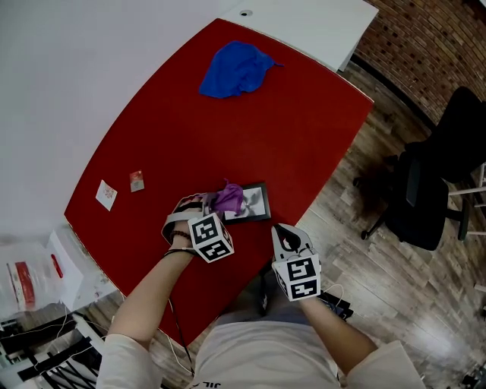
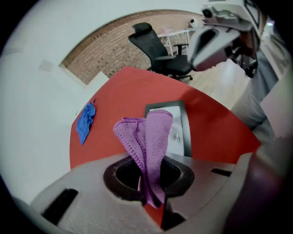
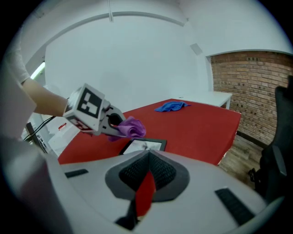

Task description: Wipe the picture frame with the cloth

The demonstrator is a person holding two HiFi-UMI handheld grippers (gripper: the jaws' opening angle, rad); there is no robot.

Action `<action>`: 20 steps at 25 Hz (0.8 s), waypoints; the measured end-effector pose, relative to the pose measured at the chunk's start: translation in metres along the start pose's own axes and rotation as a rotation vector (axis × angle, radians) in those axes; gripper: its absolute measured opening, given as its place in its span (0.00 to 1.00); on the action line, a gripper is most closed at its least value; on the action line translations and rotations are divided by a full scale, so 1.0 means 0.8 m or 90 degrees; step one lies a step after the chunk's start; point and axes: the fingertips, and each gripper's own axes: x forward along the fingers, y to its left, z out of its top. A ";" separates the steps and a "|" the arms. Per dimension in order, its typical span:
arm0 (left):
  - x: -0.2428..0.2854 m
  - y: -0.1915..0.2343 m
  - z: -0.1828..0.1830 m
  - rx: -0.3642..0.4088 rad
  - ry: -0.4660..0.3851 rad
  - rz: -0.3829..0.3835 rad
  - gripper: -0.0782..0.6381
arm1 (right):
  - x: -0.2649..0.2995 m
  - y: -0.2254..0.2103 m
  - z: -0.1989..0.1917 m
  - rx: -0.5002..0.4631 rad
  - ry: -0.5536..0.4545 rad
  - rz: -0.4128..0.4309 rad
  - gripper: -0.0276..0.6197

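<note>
A black picture frame with a pale picture lies flat near the front edge of the red table. My left gripper is shut on a bunched purple cloth, which hangs over the frame's left end. In the left gripper view the purple cloth sticks up from the closed jaws, with the frame just beyond. My right gripper hovers off the table's front edge, right of the frame, jaws together and holding nothing. The right gripper view shows the frame, the cloth and the left gripper.
A blue cloth lies crumpled at the table's far end. Two small cards rest near the left edge. A black office chair stands on the wooden floor to the right. A white table adjoins the far side.
</note>
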 end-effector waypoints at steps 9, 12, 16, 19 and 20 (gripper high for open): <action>0.032 0.015 0.008 0.063 0.046 0.028 0.19 | -0.023 -0.009 -0.024 0.016 0.011 -0.018 0.05; 0.027 -0.003 0.007 0.074 0.055 0.009 0.19 | -0.025 -0.014 -0.028 0.020 0.011 -0.021 0.05; 0.008 -0.056 0.007 0.081 0.062 -0.040 0.19 | -0.022 -0.020 -0.024 0.024 0.006 -0.022 0.05; -0.006 -0.095 0.011 0.096 0.053 -0.060 0.19 | -0.018 -0.019 -0.021 0.021 0.002 -0.019 0.05; -0.009 -0.103 0.011 0.103 0.051 -0.061 0.19 | -0.016 -0.018 -0.020 0.020 0.001 -0.017 0.05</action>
